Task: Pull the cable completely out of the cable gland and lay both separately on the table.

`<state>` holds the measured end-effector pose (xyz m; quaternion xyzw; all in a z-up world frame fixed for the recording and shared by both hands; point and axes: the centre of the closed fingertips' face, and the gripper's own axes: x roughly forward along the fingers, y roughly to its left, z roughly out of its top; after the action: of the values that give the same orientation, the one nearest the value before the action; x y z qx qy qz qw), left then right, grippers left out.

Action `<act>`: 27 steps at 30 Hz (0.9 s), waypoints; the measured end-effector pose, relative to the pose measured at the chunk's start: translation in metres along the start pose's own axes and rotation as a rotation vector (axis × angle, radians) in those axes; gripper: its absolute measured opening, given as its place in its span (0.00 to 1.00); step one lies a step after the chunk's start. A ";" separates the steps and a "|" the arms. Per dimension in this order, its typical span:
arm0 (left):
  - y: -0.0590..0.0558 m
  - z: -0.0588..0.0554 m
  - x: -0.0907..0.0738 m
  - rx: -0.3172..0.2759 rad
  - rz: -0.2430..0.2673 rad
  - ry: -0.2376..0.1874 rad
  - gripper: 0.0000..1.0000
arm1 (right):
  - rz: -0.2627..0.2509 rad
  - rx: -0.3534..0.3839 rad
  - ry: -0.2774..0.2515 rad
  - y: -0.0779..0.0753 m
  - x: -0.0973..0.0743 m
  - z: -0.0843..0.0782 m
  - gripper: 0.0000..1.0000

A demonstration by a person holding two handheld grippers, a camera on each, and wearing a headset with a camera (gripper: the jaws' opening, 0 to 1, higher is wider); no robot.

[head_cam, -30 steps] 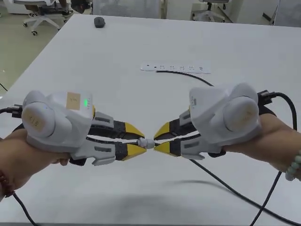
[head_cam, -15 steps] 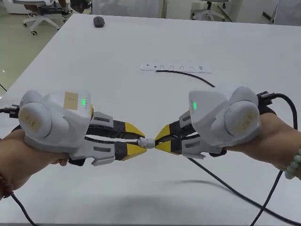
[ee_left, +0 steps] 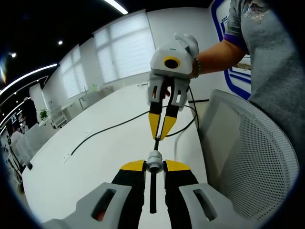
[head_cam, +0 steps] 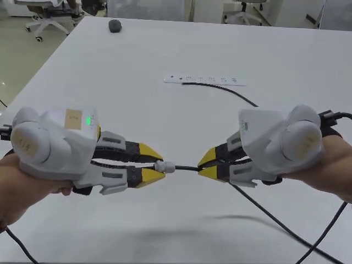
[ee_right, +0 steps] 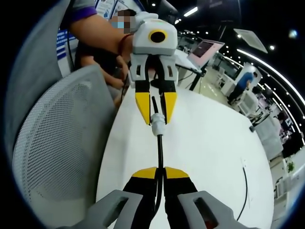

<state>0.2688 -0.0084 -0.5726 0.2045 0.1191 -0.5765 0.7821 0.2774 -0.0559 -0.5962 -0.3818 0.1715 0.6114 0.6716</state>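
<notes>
Cable (head_cam: 187, 168) and cable gland (head_cam: 166, 166) hang between my 2 grippers, in the air over the near edge of the table (head_cam: 165, 49), with a faint shadow on the tabletop below. The left gripper (head_cam: 159, 166) is clenched on the gland, which sits right at its yellow tips. A black tail of the cable runs back between those jaws, so I judge it is not yet out. The right gripper (head_cam: 202, 166) is clamped on the cable, a short bare stretch away from the gland.

I expect the cable to be light, thin and bendy, so it should be held close to the gland, where it cannot buckle or whip. The gland looks like small, hard, smooth plastic. It could twist or slip between flat pads, so its wider nut is the place to pinch. Its seal will probably drag on the cable.

How far the tail reaches inside the left gripper is hidden. Toward the near right corner 2 black leads (head_cam: 280, 224) trail off the picture, and I cannot tell which belongs to the cable. Mid-tabletop lies a white power strip (head_cam: 204, 80). Near the far edge sits a small dark object (head_cam: 115, 25), too small to name.
</notes>
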 end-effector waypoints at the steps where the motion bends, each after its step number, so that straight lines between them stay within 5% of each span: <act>1: 0.000 0.000 0.000 0.000 0.001 -0.001 0.15 | -0.003 0.003 0.002 0.000 -0.001 -0.002 0.00; 13: 0.005 0.000 -0.007 -0.032 0.014 -0.024 0.14 | -0.019 0.042 0.026 -0.002 -0.012 -0.019 0.00; 27: 0.006 0.004 -0.008 -0.071 0.024 -0.059 0.14 | -0.031 0.076 0.028 -0.002 -0.010 -0.021 0.00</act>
<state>0.2719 -0.0023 -0.5645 0.1608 0.1139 -0.5684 0.7988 0.2821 -0.0780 -0.6030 -0.3669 0.1981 0.5886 0.6926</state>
